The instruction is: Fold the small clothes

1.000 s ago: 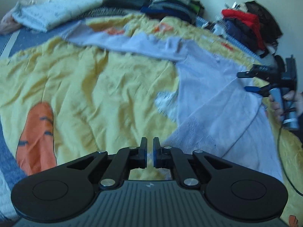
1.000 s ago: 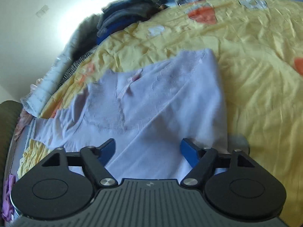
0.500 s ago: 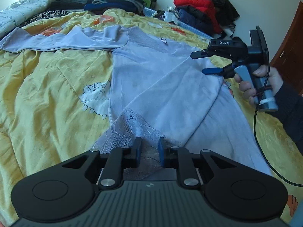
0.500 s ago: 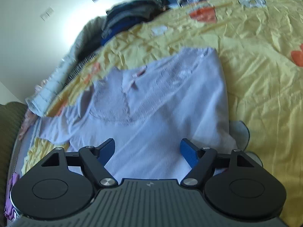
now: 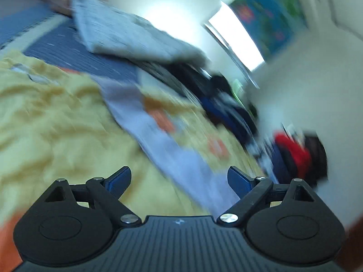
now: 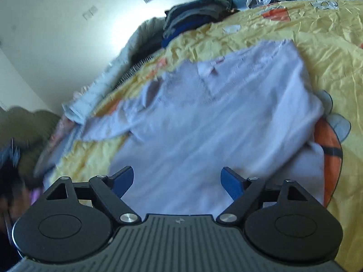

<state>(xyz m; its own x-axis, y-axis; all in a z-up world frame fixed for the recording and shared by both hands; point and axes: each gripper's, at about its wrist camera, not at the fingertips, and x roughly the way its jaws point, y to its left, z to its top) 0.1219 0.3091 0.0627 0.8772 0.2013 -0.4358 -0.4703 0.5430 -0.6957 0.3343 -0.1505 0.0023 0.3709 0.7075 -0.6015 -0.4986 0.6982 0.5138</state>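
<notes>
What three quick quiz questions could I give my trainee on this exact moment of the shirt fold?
1. True or false: the left gripper is clamped on the lilac shirt.
2. What does the lilac shirt lie on? A) a wooden table B) a yellow bedspread C) a tiled floor
3. Fill in: a long ______ of the shirt trails off toward the left side of the right wrist view.

Key:
1. False. Its jaws are spread wide with nothing between them.
2. B
3. sleeve
</notes>
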